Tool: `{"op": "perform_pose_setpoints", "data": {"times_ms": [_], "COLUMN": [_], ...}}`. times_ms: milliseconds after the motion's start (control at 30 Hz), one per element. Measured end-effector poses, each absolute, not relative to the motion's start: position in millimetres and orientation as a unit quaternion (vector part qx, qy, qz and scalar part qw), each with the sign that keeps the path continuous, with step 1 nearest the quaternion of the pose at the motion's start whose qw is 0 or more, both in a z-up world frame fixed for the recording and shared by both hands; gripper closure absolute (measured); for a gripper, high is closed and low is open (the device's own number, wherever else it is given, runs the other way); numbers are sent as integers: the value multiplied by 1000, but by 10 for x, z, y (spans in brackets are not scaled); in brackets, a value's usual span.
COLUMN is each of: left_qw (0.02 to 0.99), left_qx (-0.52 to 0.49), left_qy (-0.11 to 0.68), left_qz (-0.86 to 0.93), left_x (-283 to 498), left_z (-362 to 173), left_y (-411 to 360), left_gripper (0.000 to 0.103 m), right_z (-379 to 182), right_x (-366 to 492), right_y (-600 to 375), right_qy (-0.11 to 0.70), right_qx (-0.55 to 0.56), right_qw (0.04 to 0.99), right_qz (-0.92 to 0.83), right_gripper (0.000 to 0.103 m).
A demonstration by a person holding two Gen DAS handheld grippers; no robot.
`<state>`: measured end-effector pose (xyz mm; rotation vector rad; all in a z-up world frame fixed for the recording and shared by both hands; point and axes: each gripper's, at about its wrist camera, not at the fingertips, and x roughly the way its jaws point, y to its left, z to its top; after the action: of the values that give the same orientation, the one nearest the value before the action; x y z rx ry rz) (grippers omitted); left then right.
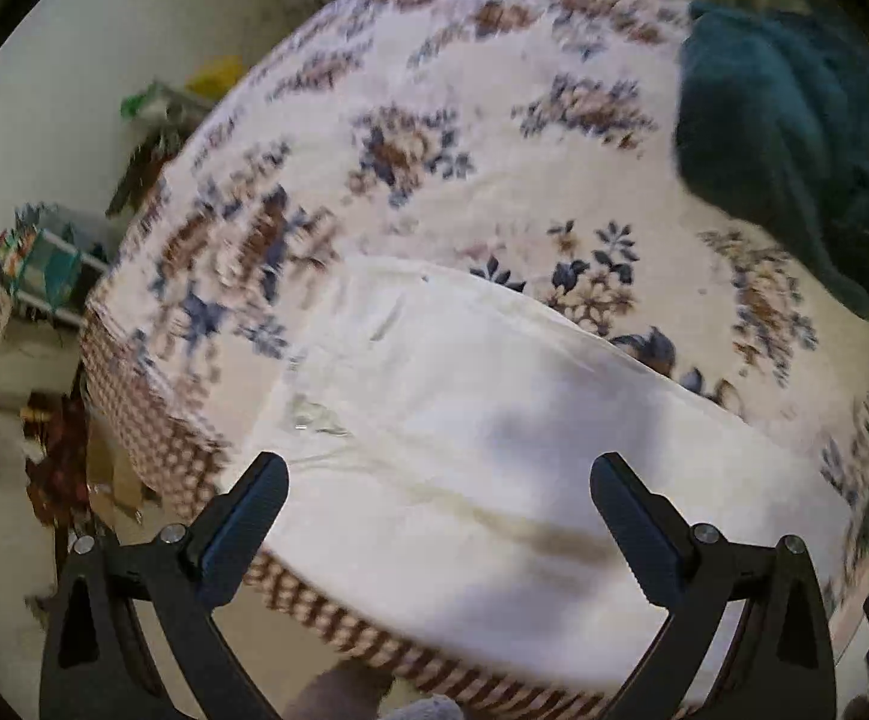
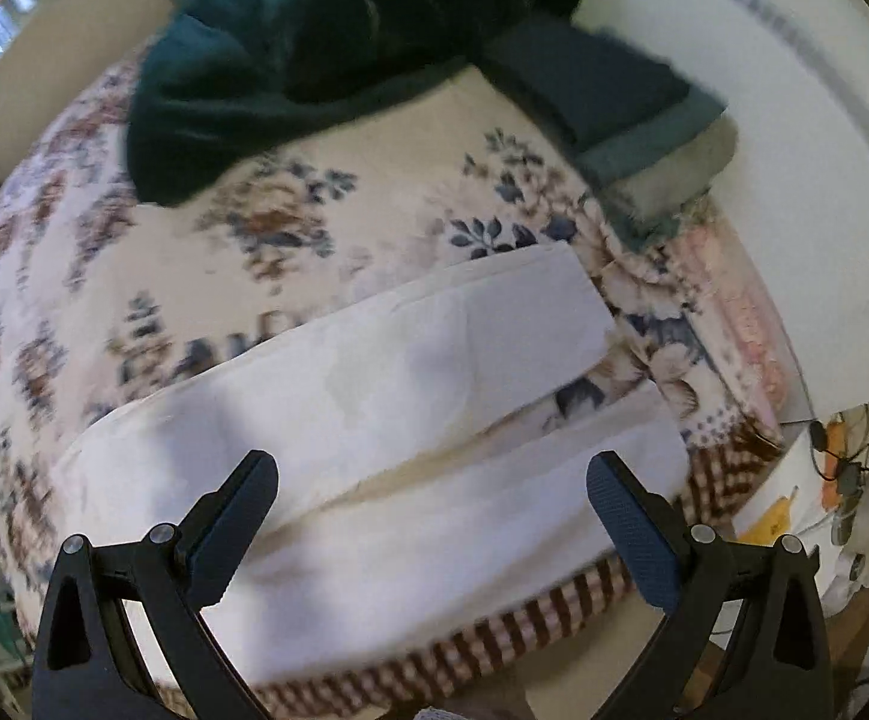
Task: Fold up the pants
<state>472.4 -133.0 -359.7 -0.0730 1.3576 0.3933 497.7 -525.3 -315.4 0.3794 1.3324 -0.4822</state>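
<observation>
On the floral bedspread (image 1: 434, 138) lie white pants (image 1: 494, 432); both tools (image 1: 437, 480) (image 2: 431, 477) gape wide, empty.

Mounted behind each gripper, angled down, close over the bed (image 1: 434, 90); overlapping on white pants (image 2: 434, 372).

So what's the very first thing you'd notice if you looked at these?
The white pants jump out first, spread along the near edge of the flowery bed cover, with the two legs splitting apart at the right end. Next comes the dark teal blanket, bunched at the far side of the bed. Both black grippers, left gripper and right gripper, hover open over the pants.
</observation>
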Motion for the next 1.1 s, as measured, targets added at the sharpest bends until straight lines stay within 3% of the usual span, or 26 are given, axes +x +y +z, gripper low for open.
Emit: {"op": "perform_pose_setpoints", "data": {"times_ms": [167, 367, 533, 800, 833, 867, 933, 967, 1000, 1033, 1067, 1100], "left_qw": [712, 660, 636, 614, 619, 626, 645, 651, 663, 669, 676, 685], "left_qx": [-77, -163, -201, -157, -160, -165, -172, -170, -185, -197, -209, -227], "left_qy": [667, 693, 693, 712, 710, 704, 689, 683, 673, 667, 658, 645], "left_qz": [208, 239, 272, 302, 295, 291, 283, 284, 270, 263, 257, 249], "left_x": [5391, 6033, 6358, 6566, 6567, 6554, 6533, 6500, 6474, 6445, 6408, 6344], "left_z": [-4685, -5591, -5893, -6073, -6062, -6028, -5918, -5820, -5726, -5649, -5567, -5456], "left_y": [-1320, -1122, -898, -688, -675, -659, -637, -645, -646, -644, -639, -625], "left_gripper": [0, 0, 0, 3, 6, 20, 47, 72, 91, 92, 94, 96], "right_z": [-4269, -5290, -5849, -6375, -6405, -6435, -6467, -6449, -6445, -6437, -6435, -6424], "right_x": [5610, 5848, 5967, 6095, 6098, 6102, 6123, 6123, 6145, 6237, 6261, 6268], "right_y": [-5719, -6194, -6515, -6610, -6603, -6592, -6532, -6502, -6450, -6354, -6315, -6286], "right_qy": [631, 655, 661, 674, 674, 675, 678, 680, 681, 684, 687, 686], "right_qx": [190, 254, 319, 359, 361, 363, 357, 353, 351, 349, 351, 354], "right_qw": [707, 640, 583, 517, 515, 514, 520, 524, 527, 528, 528, 530], "right_qz": [-258, -312, -350, -386, -386, -385, -378, -373, -368, -363, -355, -350], "right_gripper": [0, 0, 0, 5, 9, 11, 26, 32, 45, 55, 75, 88]}}
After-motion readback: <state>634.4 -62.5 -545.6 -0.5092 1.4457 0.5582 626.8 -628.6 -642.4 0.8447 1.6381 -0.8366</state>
